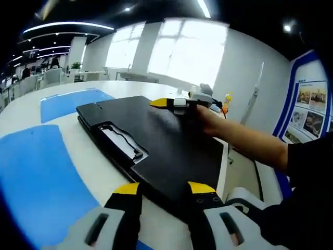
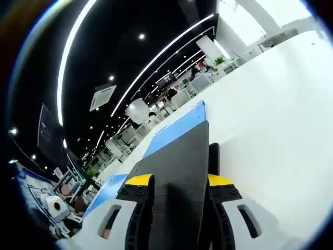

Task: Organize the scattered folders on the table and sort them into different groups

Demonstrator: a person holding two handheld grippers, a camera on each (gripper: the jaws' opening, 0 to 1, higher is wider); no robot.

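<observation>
Two views, one black stack of folders between both grippers.
Tabletop (image 1: pixel 78 151): white, round-edged, in an open office with ceiling light strips; it also runs pale and bare along the right gripper view (image 2: pixel 270 114).
Blue folder, near (image 1: pixel 36 182): lies flat on the tabletop at the left of the left gripper view, apart from the black stack.
Blue folder, far (image 1: pixel 70 101): flat on the tabletop beyond the near one, just behind the stack's back corner. A blue sheet (image 2: pixel 174 127) shows in the right gripper view past the black cover's far end; which of the two it is, cannot tell.
Black folders (image 1: pixel 166 146): stacked, lying flat mid-tabletop, one corner out over the tabletop's near edge; top cover fills the gap between the fingers in the right gripper view (image 2: pixel 177 172).
Metal clip (image 1: pixel 122 143): on the upper face of the stack, near its left edge.
Person's arm (image 1: pixel 250 143): bare forearm, dark sleeve, reaching in from the right.
Right gripper (image 1: pixel 179 102): at the stack's far edge; fingers clenched on the black folders' edge, one yellow tip either side of the cover (image 2: pixel 177 180).
Left gripper (image 1: pixel 162 188): fingers spread apart, released, the stack's near corner between the yellow tips; contact cannot be told.
</observation>
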